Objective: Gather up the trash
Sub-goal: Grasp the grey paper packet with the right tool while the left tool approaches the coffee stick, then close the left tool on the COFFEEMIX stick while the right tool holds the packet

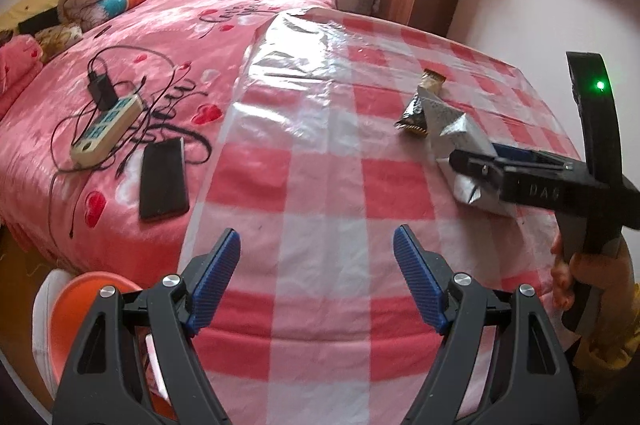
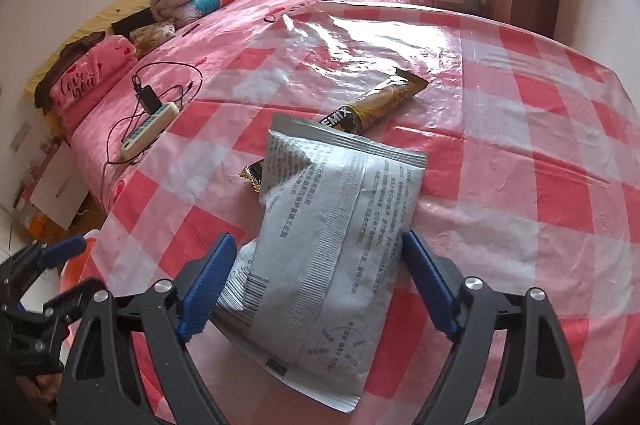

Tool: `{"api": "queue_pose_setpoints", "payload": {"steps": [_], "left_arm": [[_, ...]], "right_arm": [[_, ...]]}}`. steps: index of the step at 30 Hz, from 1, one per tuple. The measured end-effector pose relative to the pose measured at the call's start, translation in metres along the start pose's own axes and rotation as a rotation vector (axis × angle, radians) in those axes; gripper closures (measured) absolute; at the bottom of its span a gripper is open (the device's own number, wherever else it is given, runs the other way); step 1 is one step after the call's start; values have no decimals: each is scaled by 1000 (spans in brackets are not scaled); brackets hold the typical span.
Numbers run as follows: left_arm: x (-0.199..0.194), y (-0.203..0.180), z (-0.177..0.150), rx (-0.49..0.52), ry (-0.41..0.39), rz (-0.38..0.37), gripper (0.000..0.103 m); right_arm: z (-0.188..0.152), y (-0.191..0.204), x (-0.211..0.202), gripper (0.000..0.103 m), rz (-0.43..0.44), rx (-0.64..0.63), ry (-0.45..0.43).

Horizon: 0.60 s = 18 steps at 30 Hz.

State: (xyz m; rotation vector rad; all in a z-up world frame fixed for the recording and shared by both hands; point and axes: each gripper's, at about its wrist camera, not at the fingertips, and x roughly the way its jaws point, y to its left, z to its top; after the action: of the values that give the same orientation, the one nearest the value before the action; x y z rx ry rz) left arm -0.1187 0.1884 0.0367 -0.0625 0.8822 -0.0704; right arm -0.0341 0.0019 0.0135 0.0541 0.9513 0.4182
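trash sits on the checked tablecloth (image 2: 520,129): a silver-grey printed packet (image 2: 332,245) and, at its twelve o'clock, a long black-and-yellow snack wrapper (image 2: 380,101) whose near end is tucked under the packet's top edge. right gripper (image 2: 316,281) straddles the near half of the packet, blue pads (image 2: 208,277) spread apart, one at nine o'clock and one at three o'clock of the bag; the right-hand pad lies against the packet's edge, the left-hand one stands just beside its crumpled side, and i cannot tell that the bag is squeezed. no earlier picture to compare. from the left wrist view the same gripper comes in from three o'clock, its tip over the packet (image 1: 460,141), a hand (image 1: 568,277) on its grip at about four o'clock. left gripper (image 1: 318,277) hovers over bare cloth, fingers wide apart with nothing between them. at nine o'clock of the table the pink bed (image 1: 120,37) carries a power strip (image 1: 106,129) with tangled cables and a dark phone (image 1: 163,179). an orange bin (image 1: 76,321) shows at seven o'clock, low beside the table edge
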Motion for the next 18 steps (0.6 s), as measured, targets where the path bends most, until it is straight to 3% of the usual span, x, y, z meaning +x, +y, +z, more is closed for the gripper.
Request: {"api": "queue_pose_setpoints", "payload": {"steps": [7,18], "left_arm": [[11,-24,21,62,-11,-22,23],[41,-75,62,177,-17,-83,23]], "right_arm": [[-3,-14,-8,28,39,-4,-32],[-3,-100,-39,29,-66,161,-91]]}}
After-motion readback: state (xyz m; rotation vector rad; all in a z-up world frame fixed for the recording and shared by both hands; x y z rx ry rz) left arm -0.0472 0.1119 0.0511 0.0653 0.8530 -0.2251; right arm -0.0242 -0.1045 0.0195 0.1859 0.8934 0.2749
